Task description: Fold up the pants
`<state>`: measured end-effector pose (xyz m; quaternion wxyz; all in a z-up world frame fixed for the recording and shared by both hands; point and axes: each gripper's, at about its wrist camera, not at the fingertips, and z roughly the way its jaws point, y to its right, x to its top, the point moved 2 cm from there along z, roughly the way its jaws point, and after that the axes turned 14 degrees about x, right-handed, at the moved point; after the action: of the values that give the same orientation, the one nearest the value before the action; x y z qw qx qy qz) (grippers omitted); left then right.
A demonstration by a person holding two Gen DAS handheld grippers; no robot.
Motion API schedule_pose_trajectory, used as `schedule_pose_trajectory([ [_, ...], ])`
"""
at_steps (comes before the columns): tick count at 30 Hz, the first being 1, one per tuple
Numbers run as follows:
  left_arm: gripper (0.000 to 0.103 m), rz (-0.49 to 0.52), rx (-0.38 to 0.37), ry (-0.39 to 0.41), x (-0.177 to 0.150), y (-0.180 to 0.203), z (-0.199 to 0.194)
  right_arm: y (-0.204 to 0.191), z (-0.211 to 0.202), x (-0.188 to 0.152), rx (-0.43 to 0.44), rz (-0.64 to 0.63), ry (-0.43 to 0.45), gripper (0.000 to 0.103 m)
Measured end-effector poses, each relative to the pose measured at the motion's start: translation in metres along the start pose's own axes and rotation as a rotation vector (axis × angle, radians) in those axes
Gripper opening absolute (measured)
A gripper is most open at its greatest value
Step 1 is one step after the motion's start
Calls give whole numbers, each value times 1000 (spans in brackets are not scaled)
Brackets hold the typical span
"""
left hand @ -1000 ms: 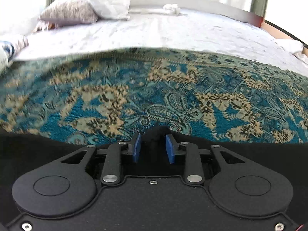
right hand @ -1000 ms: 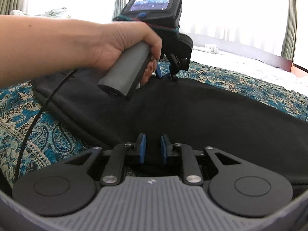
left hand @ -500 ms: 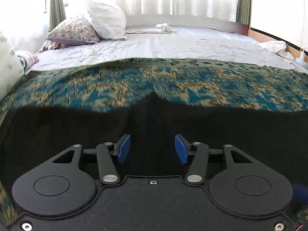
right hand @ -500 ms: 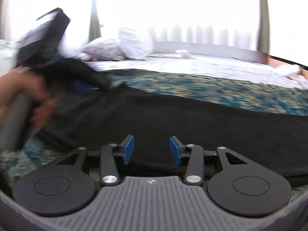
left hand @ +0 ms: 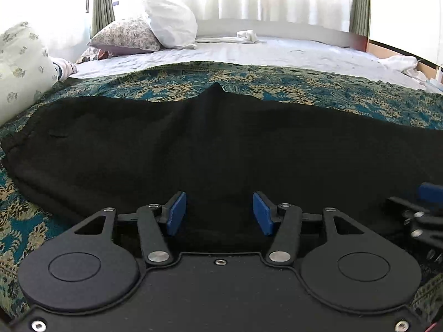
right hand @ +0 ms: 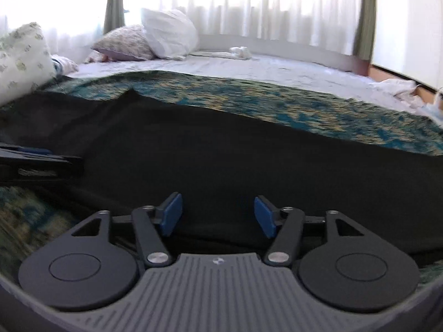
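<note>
on the patterned bedspread black pants are laid flat, left gripper and right gripper jaws just opened wide with nothing pinched, so only one layer may be caught if the near edge is grabbed shallowly.

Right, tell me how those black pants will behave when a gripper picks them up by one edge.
Probably floppy: the black pants lie limp on the patterned bedspread, with a soft peak at the far edge, so a lifted edge should drape. They look thick and matte, so likely not slippery in the pads. Both the left gripper and right gripper stand open over them.
</note>
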<state>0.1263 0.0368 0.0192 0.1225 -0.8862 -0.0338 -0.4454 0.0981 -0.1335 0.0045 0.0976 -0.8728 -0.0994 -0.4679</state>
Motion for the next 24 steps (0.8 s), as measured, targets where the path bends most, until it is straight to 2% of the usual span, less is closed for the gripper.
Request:
schedule_pose_trajectory([
  [4,53,-1,-1,2,-1,2,-1,37,-12,-6,-65,41,4,76],
  [9,53,14,6,12,-2,3,0,106,-35,-14,-199,166,12,77],
  [15,54,16,16,20,-2,6,-2,192,-70,-23,-430,333,41,76],
  [18,54,1,20,10,2,10,-9,225,-100,-35,-543,440,117,76],
  [21,54,-7,-23,37,8,23,-23,235,-128,-45,-561,491,217,76],
  [24,55,16,-92,79,17,51,-41,235,-140,-55,-608,502,248,76],
])
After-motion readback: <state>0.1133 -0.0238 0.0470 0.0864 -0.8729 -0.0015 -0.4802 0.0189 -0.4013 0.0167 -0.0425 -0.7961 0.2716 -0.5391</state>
